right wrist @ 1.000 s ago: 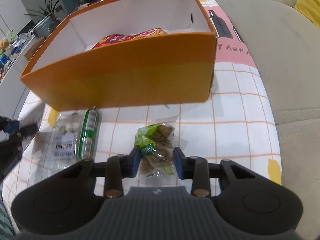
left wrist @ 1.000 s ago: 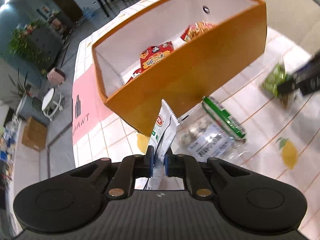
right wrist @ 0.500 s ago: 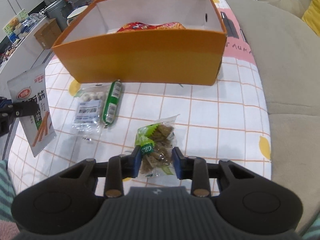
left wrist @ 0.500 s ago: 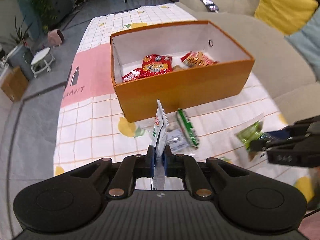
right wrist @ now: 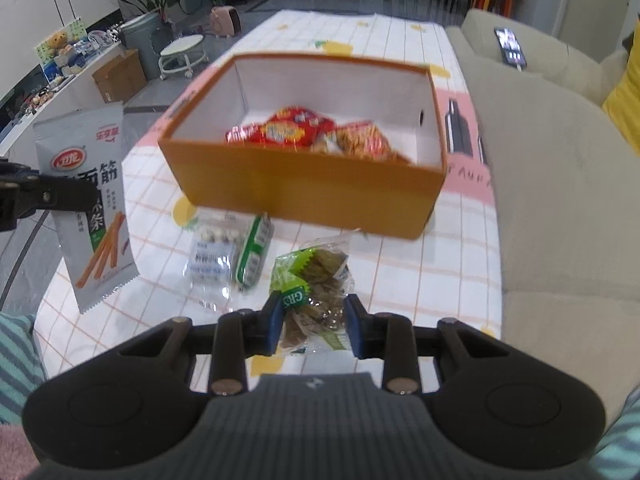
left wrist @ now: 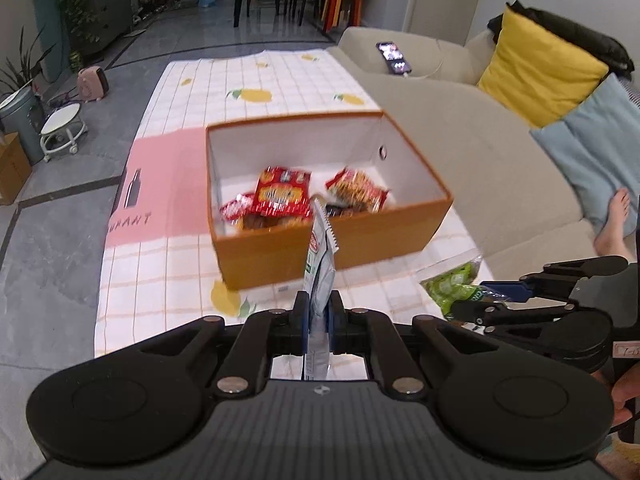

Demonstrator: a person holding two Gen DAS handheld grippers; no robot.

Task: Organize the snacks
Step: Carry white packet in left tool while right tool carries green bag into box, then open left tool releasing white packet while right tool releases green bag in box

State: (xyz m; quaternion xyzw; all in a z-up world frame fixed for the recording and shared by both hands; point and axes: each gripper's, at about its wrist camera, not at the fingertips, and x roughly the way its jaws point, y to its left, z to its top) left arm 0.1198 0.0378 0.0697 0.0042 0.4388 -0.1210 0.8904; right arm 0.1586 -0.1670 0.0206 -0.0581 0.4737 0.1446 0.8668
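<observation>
An orange box (left wrist: 280, 248) (right wrist: 304, 196) with a white inside stands on the checked tablecloth and holds several red snack packets (left wrist: 284, 196) (right wrist: 296, 130). My left gripper (left wrist: 319, 312) is shut on a grey-white snack pouch (left wrist: 320, 264), seen edge-on here and flat in the right wrist view (right wrist: 90, 200). It hangs above the cloth, short of the box's near wall. My right gripper (right wrist: 313, 320) is shut on a green clear packet of brown snacks (right wrist: 312, 280), also seen in the left wrist view (left wrist: 456, 284). On the cloth in front of the box lie a clear packet of white balls (right wrist: 214, 248) and a green stick packet (right wrist: 254, 256).
A beige sofa (left wrist: 460, 120) (right wrist: 560, 200) runs along the table's right side, with a phone (left wrist: 394, 58) on it, a yellow cushion (left wrist: 536, 68) and a person's bare foot (left wrist: 612, 220). A small white stool (left wrist: 64, 128), plants and dining chairs stand farther off on the floor.
Both grippers have risen with their packets, so the view now looks down into the box. The left gripper has rolled to level. The two packets on the cloth have not moved.
</observation>
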